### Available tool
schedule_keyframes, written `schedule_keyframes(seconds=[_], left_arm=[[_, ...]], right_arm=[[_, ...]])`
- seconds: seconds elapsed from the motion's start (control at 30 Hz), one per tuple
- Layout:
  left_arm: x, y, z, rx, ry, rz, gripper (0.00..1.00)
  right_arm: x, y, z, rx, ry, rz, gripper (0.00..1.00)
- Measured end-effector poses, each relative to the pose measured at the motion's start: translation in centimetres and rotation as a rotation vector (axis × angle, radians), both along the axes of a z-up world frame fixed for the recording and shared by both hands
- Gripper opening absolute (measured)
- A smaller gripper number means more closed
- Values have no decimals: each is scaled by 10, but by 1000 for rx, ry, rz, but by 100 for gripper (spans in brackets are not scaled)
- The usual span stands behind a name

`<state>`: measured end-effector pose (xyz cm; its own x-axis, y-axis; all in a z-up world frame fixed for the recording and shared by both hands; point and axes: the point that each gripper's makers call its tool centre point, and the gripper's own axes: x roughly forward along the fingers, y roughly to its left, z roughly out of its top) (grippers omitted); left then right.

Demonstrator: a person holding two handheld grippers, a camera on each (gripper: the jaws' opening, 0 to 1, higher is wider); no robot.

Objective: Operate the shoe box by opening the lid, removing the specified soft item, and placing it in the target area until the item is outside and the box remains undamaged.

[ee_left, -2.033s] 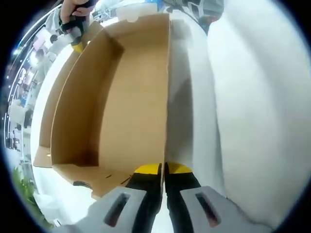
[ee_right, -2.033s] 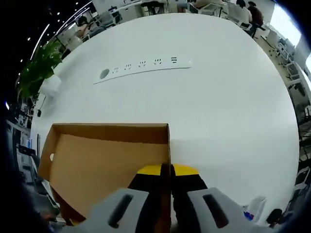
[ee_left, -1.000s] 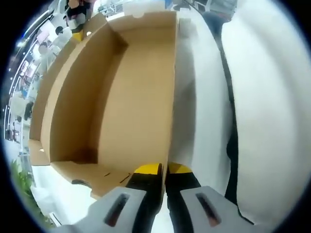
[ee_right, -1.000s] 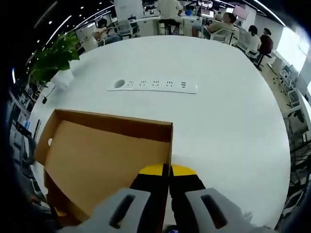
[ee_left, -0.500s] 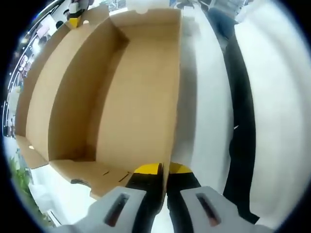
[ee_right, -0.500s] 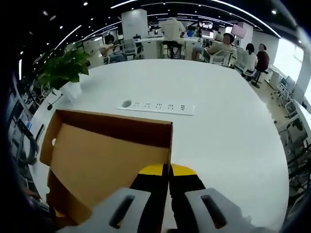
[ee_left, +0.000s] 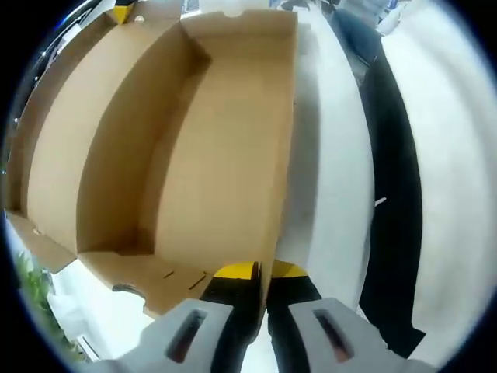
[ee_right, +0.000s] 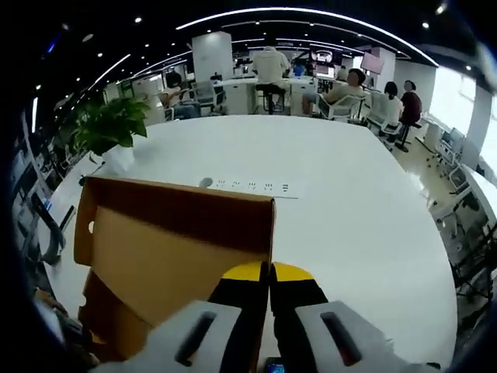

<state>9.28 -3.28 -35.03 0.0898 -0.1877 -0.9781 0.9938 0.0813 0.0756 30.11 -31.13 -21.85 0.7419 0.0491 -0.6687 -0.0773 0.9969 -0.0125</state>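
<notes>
The brown cardboard shoe box lid (ee_left: 210,140) is turned with its bare, hollow inside toward the left gripper view. No soft item shows in it. My left gripper (ee_left: 261,272) is shut on the lid's long side wall, one yellow-tipped jaw on each face. At the lid's far corner, the right gripper's yellow tip (ee_left: 123,11) peeks in. In the right gripper view the lid (ee_right: 171,249) stands tilted up over the white table (ee_right: 349,202). My right gripper (ee_right: 269,272) is shut on its top corner edge.
A white power strip (ee_right: 248,186) lies on the table just behind the lid. A potted plant (ee_right: 109,124) stands at the table's far left edge. Several people sit at desks (ee_right: 342,89) behind. A dark band (ee_left: 396,194) runs beside the lid in the left gripper view.
The lid has tipped up steadily: in the right gripper view its edge has risen to the power strip. In the left gripper view the dark band has widened and the lid looms larger.
</notes>
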Motion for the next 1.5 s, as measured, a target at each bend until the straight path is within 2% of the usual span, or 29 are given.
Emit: schedule_keyframes(seconds=[0.17,0.23,0.33,0.43,0.47,0.57,0.73,0.87,0.97,1.1,1.5], left_arm=[[-1,1,-1,0,-3,-34,3],[0,1,-1,2,-1,-33,2],[1,0,-1,0,3,-22,2],[1,0,-1,1,7,-27,2],[1,0,-1,0,6,-27,2],[1,1,-1,1,4,-27,2],[1,1,-2,3,6,-21,3],[1,1,-1,2,6,-23,3],[1,0,-1,2,7,-17,3],[1,1,-1,1,2,-22,3],[1,0,-1,-4,-8,-20,3]], right_arm=[[-9,-8,1,67,-13,-59,0],[-14,-6,9,113,-9,-75,0],[-18,1,22,11,-45,12,0],[-23,-2,20,23,-52,-13,0],[-23,-1,21,62,-69,-35,0],[-30,-3,23,62,-84,-32,0],[-45,2,32,40,-90,6,0],[-51,1,31,39,-99,9,0],[-56,2,33,8,-117,22,0],[-65,2,33,35,-129,19,0],[-82,5,34,7,-127,14,0]])
